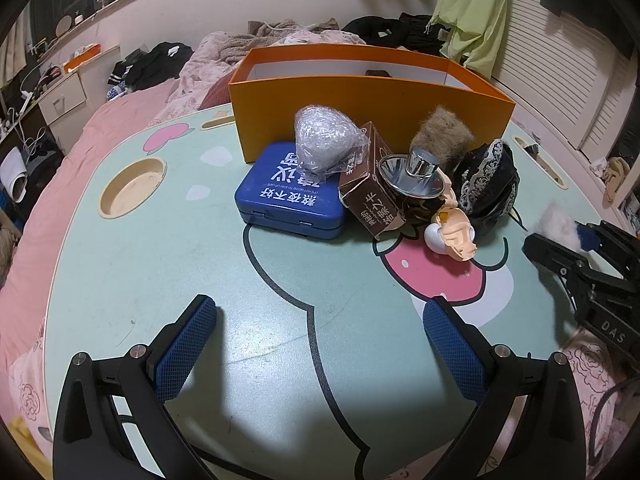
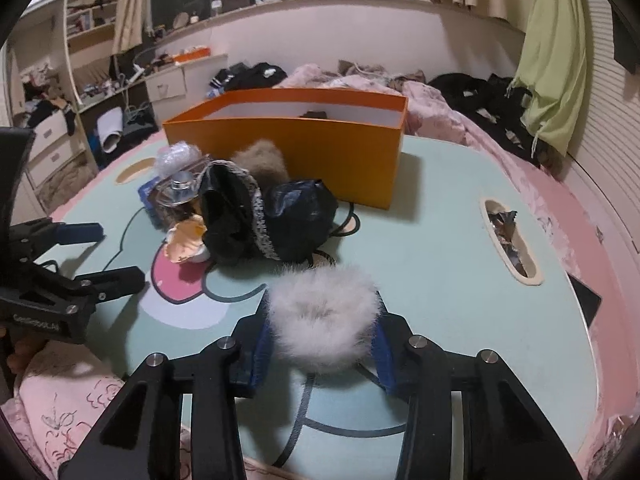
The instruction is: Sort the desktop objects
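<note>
Two sets of mesh-padded blue jaws, right gripper pinching a fluffy white pompom, left gripper spread wide over bare glossy bench, beyond them crinkled black lace pouch, rigid orange box farthest.

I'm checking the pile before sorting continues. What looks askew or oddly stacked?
The brown carton lies tilted, leaning on the blue case. A chrome funnel-shaped piece rests on the carton, and a plastic-wrapped bundle sits atop the case. Nothing looks spilled.
</note>
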`<state>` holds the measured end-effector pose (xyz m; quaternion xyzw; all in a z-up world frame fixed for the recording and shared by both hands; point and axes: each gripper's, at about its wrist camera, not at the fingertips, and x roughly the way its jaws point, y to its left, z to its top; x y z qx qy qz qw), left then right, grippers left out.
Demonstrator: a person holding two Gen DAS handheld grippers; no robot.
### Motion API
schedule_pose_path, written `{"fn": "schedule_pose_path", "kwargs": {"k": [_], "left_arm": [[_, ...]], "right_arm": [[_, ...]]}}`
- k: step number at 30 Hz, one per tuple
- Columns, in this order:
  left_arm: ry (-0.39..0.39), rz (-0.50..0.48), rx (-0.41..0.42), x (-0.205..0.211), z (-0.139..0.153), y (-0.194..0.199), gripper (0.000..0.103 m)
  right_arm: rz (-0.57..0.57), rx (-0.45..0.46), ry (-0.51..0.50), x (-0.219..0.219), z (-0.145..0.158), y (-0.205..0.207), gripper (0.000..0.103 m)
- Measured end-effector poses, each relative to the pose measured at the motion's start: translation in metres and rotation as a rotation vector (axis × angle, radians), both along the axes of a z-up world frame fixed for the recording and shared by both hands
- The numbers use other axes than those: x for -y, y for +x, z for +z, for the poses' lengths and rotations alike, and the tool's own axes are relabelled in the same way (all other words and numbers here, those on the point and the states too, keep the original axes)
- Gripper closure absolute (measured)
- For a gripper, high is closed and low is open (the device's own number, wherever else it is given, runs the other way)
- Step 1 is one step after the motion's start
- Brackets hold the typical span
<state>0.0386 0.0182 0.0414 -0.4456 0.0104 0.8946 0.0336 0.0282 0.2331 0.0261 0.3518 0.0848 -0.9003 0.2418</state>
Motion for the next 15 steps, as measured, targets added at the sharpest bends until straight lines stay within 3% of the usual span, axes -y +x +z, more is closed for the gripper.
{"fn": "schedule_pose_path", "kwargs": {"k": [4, 7, 11, 15], "left_arm": [[0.011, -0.001, -0.002, 0.001, 0.0, 0.001, 0.0], [0.076, 0.0, -0.018, 0.009, 0.008, 0.003, 0.003], [0.177, 0.041, -0.074, 0.031, 0.027, 0.002, 0.025], [0.155, 0.066, -0.117, 0.042, 0.041, -0.01, 0.037]], "right_arm": [[-0.002, 0.004, -0.014, -0.002, 0.0, 0.0, 0.062], [-0.001, 0.004, -0.016, -0.002, 0.0, 0.0, 0.061], [-0.001, 0.006, -0.019, -0.002, 0.0, 0.0, 0.061], [-0.001, 0.006, -0.02, -0.003, 0.0, 0.0, 0.061]]}}
